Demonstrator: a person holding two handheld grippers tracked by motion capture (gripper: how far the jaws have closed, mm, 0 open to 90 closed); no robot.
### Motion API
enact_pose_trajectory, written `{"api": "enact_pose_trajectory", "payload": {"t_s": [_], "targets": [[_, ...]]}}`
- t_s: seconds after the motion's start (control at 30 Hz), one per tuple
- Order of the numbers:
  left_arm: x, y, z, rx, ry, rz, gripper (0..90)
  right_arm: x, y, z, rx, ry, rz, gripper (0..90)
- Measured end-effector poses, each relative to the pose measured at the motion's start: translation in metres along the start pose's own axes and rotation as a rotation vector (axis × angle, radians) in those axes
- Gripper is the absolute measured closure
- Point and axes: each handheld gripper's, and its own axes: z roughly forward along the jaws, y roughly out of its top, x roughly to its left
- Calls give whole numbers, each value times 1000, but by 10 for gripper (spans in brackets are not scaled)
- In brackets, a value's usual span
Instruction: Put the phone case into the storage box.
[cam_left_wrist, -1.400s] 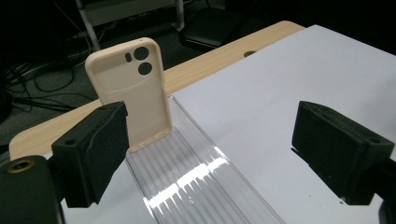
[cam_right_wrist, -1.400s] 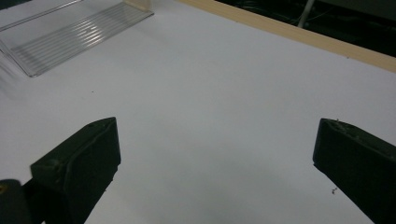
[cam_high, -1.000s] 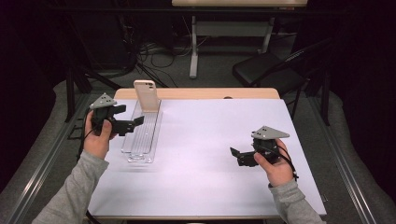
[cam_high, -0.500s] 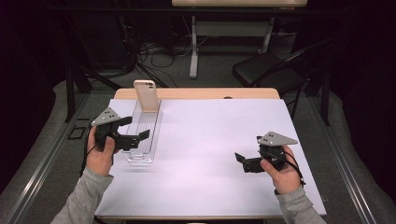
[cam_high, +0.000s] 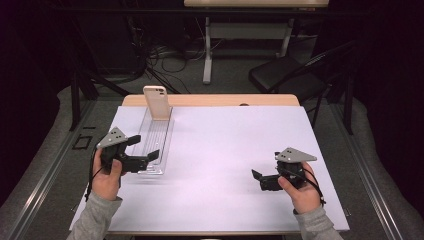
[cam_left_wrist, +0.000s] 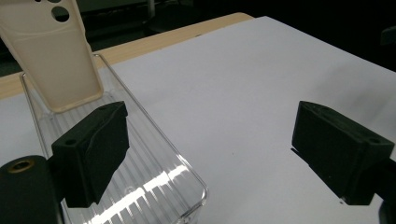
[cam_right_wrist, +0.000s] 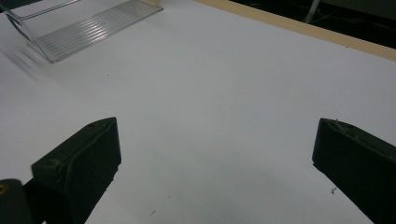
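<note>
A clear ribbed plastic tray (cam_high: 159, 134) (cam_left_wrist: 140, 158) (cam_right_wrist: 88, 28) lies on the white table sheet at the left. A cream phone case (cam_high: 157, 102) (cam_left_wrist: 51, 51) stands upright, leaning at the tray's far end. My left gripper (cam_high: 144, 150) (cam_left_wrist: 210, 154) hovers open at the tray's near end, one jaw over the tray, the other over the sheet, with nothing between them. My right gripper (cam_high: 259, 178) (cam_right_wrist: 215, 172) is held low over the sheet at the right, open and empty, pointing left toward the tray.
The white sheet (cam_high: 235, 145) covers most of a wooden table whose far edge (cam_high: 225, 100) shows bare. Beyond it stand a dark folding chair (cam_high: 285, 75), a white table leg and floor cables.
My left gripper has come toward the near edge and a little lower, from beside the tray's middle to its near end. The right gripper has drifted slightly nearer.
</note>
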Motion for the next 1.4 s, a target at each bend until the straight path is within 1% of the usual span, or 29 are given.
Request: {"api": "enact_pose_trajectory", "payload": {"t_s": [0.17,0.33,0.4,0.5,0.53,0.8,0.9,1.0,1.17,1.33,1.4], "targets": [[-4,-6,-2,10,-3,19,113,2,-3,0,3,-2,-5,8],[-5,-13,-1,-1,-19,9,112,2,-7,2,9,-10,-9,8],[-4,-16,0,-8,-27,-2,113,2,-9,3,12,-12,-6,8],[-4,-20,1,-7,-33,0,114,1,-11,3,11,-13,-3,8],[-4,-21,2,-12,-33,-4,114,1,-12,3,9,-11,-1,8],[-4,-31,5,-5,-34,-5,115,2,-16,4,5,-12,4,8],[-4,-33,5,-9,-28,-3,115,2,-17,5,7,-14,-4,8],[-4,-35,5,-21,-27,-4,115,3,-18,5,-1,-30,-13,8],[-4,-39,5,-25,-23,-6,115,3,-21,5,-4,-38,-11,8],[-3,-42,4,-30,-17,-17,115,4,-23,5,-12,-40,-10,8],[-3,-42,3,-32,-17,-12,115,4,-23,5,-13,-39,-13,9]]}}
